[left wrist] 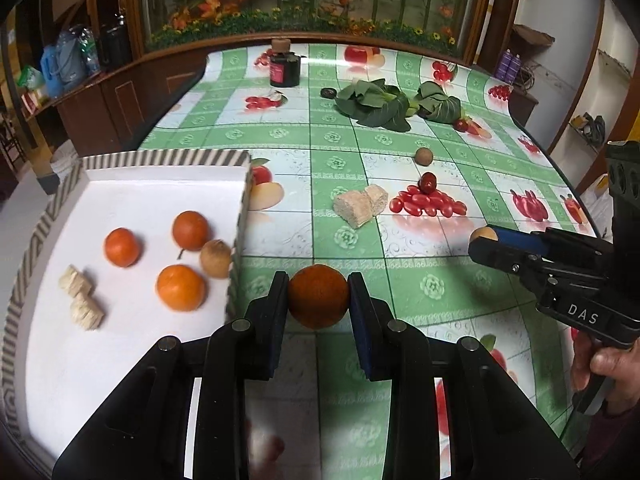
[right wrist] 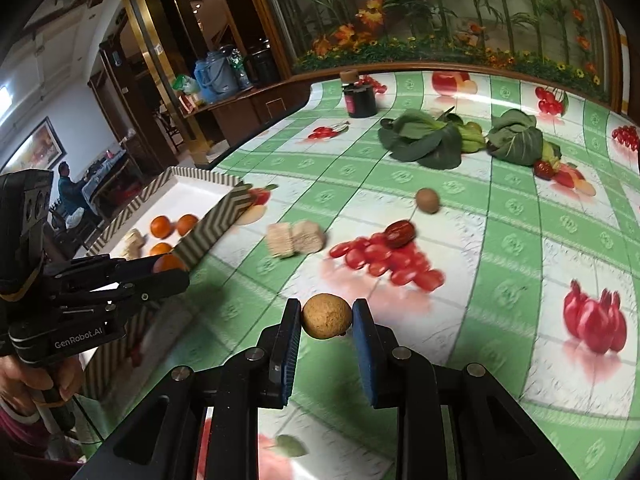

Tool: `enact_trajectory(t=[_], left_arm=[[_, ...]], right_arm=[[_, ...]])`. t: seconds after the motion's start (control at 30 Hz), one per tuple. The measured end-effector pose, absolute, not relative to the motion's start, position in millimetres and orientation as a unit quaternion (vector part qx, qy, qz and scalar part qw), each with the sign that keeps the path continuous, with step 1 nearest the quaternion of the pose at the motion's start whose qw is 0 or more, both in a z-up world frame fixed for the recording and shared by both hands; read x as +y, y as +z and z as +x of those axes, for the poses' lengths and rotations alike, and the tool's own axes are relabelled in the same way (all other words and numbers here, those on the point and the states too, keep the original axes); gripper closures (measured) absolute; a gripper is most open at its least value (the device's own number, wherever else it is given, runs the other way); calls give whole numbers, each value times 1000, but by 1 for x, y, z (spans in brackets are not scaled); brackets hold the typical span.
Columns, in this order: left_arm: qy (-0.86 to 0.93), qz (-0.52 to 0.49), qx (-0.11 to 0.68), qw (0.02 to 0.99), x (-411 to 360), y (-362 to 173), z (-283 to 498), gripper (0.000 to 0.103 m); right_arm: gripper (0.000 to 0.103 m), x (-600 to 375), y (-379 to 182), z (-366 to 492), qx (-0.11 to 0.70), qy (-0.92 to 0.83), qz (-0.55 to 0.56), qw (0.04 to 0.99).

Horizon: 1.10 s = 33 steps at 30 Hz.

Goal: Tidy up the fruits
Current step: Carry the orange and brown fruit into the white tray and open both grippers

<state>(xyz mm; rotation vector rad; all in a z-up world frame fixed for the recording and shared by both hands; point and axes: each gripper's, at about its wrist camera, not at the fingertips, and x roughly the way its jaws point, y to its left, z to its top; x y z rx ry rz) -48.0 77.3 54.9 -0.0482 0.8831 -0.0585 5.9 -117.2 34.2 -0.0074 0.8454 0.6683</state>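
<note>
Both tongs grip fruit, orange (left wrist: 318, 296) and longan (right wrist: 327, 316), over fruit-print tablecloth (left wrist: 400, 280).

Tray (left wrist: 168, 170) left on table (left wrist: 360, 148), oranges (left wrist: 181, 287) inside, leafy greens (left wrist: 380, 106) behind, jar (left wrist: 284, 68) farthest back

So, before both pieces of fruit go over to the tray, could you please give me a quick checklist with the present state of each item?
1. Left hand-held gripper shut on the orange: ok, both pads touch it.
2. Right hand-held gripper shut on the brown fruit: ok.
3. Free space in the tray: ok, its far half is bare.
4. Orange above the tray wall: cannot tell; it sits just outside the near right corner.
5. The two grippers apart: ok, open tablecloth lies between them.
6. Fruit left on the table: not ok, a red date and another brown fruit remain.
</note>
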Motion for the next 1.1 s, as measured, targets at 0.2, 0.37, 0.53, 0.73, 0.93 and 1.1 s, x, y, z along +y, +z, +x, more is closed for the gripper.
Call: enact_trajectory(t=[0.2, 0.37, 0.53, 0.73, 0.93, 1.1], left_arm=[[-17, -21, 412, 911, 83, 62, -66, 74], [-3, -14, 398, 917, 92, 70, -80, 74], [11, -19, 387, 922, 109, 77, -92, 74], [33, -25, 379, 924, 132, 82, -105, 74], [58, -34, 374, 925, 159, 84, -114, 74], [78, -46, 374, 923, 184, 82, -121, 74]], right_arm=[[78, -103, 38, -12, 401, 332, 2, 854], [78, -87, 42, -24, 397, 347, -5, 850], [78, -68, 47, -33, 391, 363, -16, 846], [78, -46, 56, -40, 384, 381, -27, 841], [78, -17, 60, -42, 382, 400, -39, 832], [78, 7, 62, -44, 382, 414, -57, 825]])
